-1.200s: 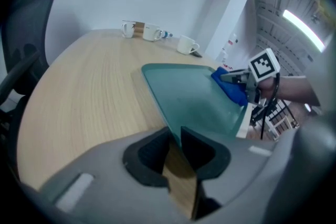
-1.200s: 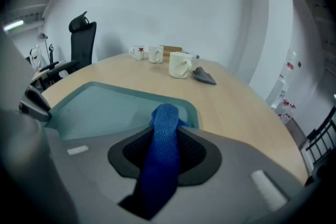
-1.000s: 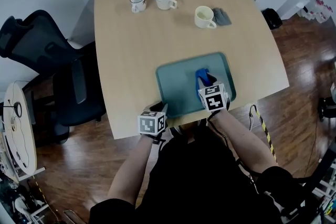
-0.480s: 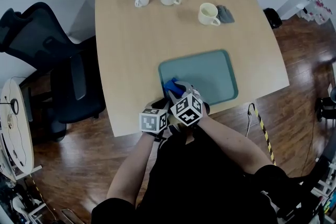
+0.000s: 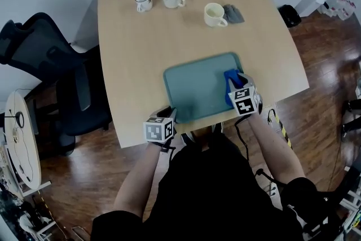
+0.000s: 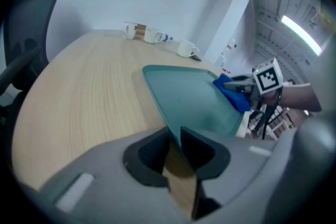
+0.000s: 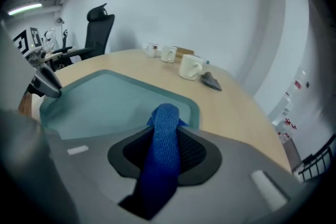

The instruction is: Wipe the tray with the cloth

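Blue cloth (image 5: 231, 77), clenched in the right tongs (image 7: 165, 139), lies at the teal tray's (image 5: 197, 87) right end. The tray's long axis runs leftward to the left tongs (image 6: 175, 138), which clamp its near-left corner.

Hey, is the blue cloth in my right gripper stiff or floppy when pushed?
Probably floppy: the cloth bends and bunches where the right gripper pinches it. Likely light, since a narrow pinch carries it. Pushed on the tray, it may fold rather than slide flat.
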`<state>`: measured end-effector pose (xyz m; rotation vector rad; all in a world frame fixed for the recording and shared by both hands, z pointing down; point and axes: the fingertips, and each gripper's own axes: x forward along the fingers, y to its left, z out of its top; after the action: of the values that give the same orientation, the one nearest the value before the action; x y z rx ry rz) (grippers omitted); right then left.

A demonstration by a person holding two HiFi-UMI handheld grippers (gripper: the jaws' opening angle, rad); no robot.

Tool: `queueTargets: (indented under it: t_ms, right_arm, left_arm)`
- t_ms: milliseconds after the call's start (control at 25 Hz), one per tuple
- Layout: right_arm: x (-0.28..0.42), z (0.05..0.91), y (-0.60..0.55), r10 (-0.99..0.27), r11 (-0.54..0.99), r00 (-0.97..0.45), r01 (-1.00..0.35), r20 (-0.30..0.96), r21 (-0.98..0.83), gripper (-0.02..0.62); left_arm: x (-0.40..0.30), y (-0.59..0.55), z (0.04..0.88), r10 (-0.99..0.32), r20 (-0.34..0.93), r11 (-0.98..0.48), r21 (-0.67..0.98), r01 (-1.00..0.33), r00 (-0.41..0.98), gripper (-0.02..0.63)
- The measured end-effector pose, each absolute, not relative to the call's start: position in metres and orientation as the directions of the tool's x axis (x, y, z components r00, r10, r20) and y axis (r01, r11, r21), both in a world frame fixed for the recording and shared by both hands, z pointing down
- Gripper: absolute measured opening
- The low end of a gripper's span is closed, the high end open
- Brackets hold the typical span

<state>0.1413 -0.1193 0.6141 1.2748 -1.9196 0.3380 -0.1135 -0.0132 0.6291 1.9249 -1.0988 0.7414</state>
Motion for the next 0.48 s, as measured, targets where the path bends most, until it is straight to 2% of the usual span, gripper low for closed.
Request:
queueTargets:
  t_ms: [120,240,360,480]
  right_arm:
    - [0.163,0.615,-0.122,-0.66,0.406,-0.172,-0.901,0.731,0.155,0.115]
    - [0.151,0.622,-0.118,-0.649,0.368,-0.175,-0.924,0.74,0.105,0.117]
    - [0.116,0.628,-0.114,-0.638,0.351,-0.209,-0.935,0.742,0.039,0.117]
    - [0.056,0.619,-0.109,-0.624,0.415,-0.283,-0.91,0.728,0.002,0.117]
  left_arm:
    - [-0.114,-0.012,0.63,-0.423,0.79,-0.317,0.33,-0.889,0.444,0.074]
    - [-0.113,-0.013,0.629,-0.419,0.79,-0.309,0.338,-0.889,0.447,0.072]
    - [-0.113,-0.013,0.63,-0.423,0.783,-0.289,0.36,-0.887,0.455,0.067]
    - [-0.113,-0.014,0.63,-0.432,0.774,-0.288,0.368,-0.884,0.463,0.067]
